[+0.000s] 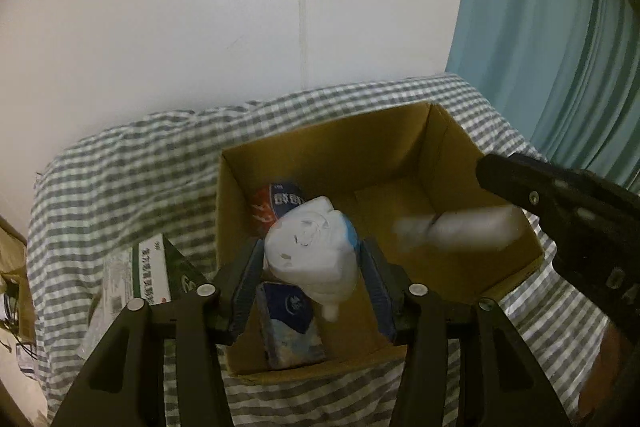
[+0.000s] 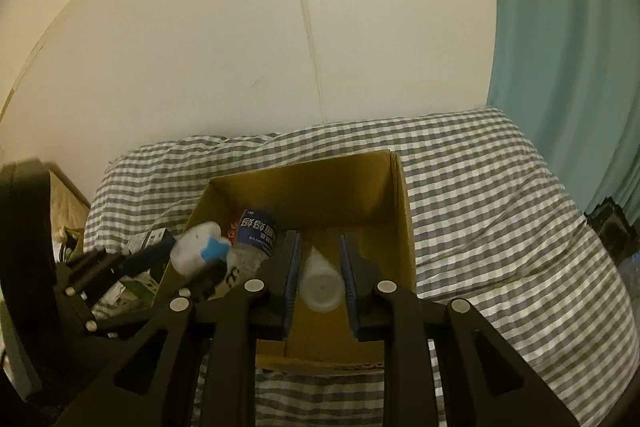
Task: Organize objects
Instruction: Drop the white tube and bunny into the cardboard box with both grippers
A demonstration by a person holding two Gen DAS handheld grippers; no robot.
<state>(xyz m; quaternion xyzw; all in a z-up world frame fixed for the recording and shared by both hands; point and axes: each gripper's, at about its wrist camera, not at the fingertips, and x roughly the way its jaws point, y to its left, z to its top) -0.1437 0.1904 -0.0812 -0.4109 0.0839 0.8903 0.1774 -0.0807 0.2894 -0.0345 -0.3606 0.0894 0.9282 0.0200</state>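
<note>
An open cardboard box (image 1: 360, 135) sits on a grey checked cloth. My left gripper (image 1: 310, 255) is shut on a white squeeze bottle with a blue label (image 1: 308, 247), held over the box's left side; it also shows in the right wrist view (image 2: 196, 247). My right gripper (image 2: 320, 267) is shut on a small white bottle (image 2: 320, 283) above the box (image 2: 396, 187); that bottle shows blurred in the left wrist view (image 1: 460, 231). Inside the box lie a red and blue labelled bottle (image 1: 276, 203) and a blue tissue pack (image 1: 290, 323).
A green and white carton (image 1: 152, 271) lies on the checked cloth (image 1: 120, 187) left of the box. A white wall stands behind and a teal curtain (image 1: 560, 27) hangs at the right. Clutter sits off the cloth's left edge.
</note>
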